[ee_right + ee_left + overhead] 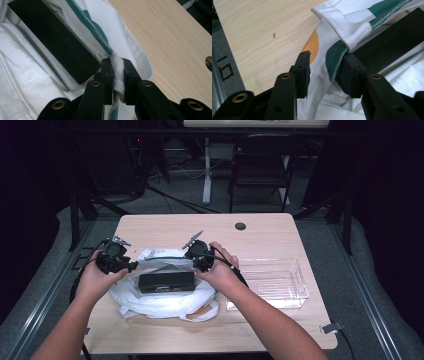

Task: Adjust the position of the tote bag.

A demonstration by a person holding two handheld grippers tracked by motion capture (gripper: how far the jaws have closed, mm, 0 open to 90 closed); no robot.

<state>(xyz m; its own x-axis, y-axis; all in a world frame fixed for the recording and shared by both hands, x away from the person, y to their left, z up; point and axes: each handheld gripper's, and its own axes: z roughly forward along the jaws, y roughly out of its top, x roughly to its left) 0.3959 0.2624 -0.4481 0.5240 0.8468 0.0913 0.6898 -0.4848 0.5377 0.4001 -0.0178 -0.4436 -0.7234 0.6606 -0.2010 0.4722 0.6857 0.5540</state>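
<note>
- Pale wooden table (260, 232) under a dark room; black chair (260, 165) and a white desk leg beyond the far edge.
- Nearest on the table: a white cloth bag (160, 302) with green trim, spread flat, handles trailing toward the near edge.
- On top of the bag, about at its middle: a long black box (166, 281), lying flat, ends toward either gripper.
- At the bag's left edge: left gripper (324, 75), jaws apart, not pressing; green-trimmed hem of the bag between them, against the right-hand pad, with a gap to the other pad.
- At the bag's right edge: right gripper (117, 80), jaws pressed together on a white woven strap of the bag, strap pinched between both pads.
- Bag rim running between the two grippers, behind the box.
- Right of the bag, just beside it: a clear plastic tray (300, 285), standing upright on the table.
- Beyond the bag, toward the table's far edge: a small dark round grommet (240, 226).
- Farther off: grey floor, cables, dark frame legs.
</note>
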